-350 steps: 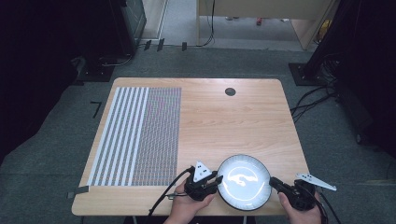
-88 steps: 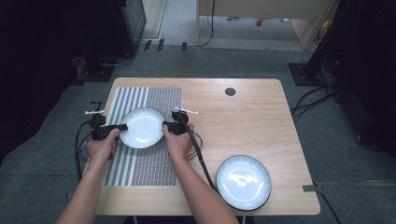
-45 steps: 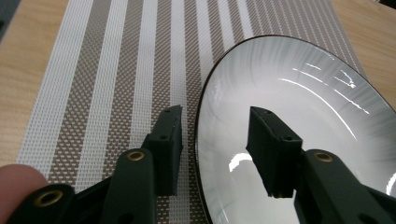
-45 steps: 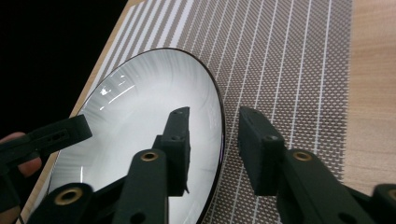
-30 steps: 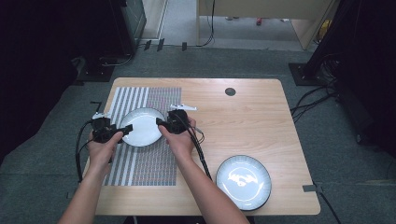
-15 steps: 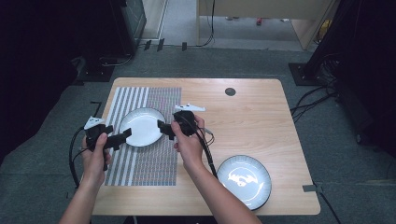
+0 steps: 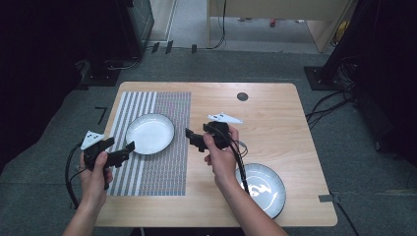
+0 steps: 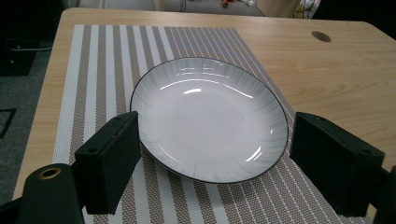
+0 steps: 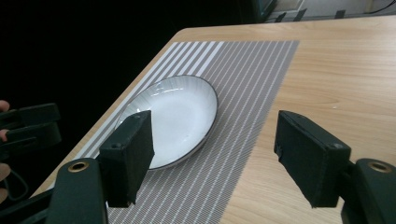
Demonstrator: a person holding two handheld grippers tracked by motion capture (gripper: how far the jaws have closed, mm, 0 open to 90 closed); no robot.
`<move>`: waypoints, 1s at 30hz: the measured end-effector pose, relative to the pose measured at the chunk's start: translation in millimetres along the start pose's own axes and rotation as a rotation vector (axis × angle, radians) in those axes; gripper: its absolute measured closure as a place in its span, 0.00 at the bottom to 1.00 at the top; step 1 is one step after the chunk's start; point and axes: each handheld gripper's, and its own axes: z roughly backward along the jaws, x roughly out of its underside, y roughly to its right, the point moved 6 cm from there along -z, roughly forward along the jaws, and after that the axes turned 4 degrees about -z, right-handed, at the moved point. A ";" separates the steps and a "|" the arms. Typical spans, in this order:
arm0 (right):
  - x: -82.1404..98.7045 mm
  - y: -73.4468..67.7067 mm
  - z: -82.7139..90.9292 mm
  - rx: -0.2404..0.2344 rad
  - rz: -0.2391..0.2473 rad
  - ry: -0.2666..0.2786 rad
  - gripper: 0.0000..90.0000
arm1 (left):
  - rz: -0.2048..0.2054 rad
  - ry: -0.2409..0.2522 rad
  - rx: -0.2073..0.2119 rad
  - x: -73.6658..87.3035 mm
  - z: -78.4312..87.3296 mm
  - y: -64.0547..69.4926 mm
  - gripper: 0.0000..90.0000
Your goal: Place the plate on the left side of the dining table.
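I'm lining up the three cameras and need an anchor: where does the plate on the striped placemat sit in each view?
High view: plate left of centre, on the striped placemat.
Left gripper view: plate central, beyond the open jaws.
Right gripper view: plate left of centre, partly behind one jaw.
Shared landmark: the placemat's stripes beneath it.

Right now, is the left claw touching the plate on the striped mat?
Apart. The high view shows the left claw pulled back from the plate, striped mat between them.

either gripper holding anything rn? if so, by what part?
Nothing held. Left gripper and right gripper are both open, clear of the plate, which rests on the striped mat.
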 end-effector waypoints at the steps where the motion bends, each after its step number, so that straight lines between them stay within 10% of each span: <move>1: -0.4 1.7 3.6 0.000 0.003 0.005 0.32 | -0.004 0.003 0.000 0.7 2.1 1.3 0.18; 30: 31.3 87.3 90.6 0.112 -0.011 0.090 0.31 | -0.038 0.025 0.016 51.3 30.3 16.4 0.18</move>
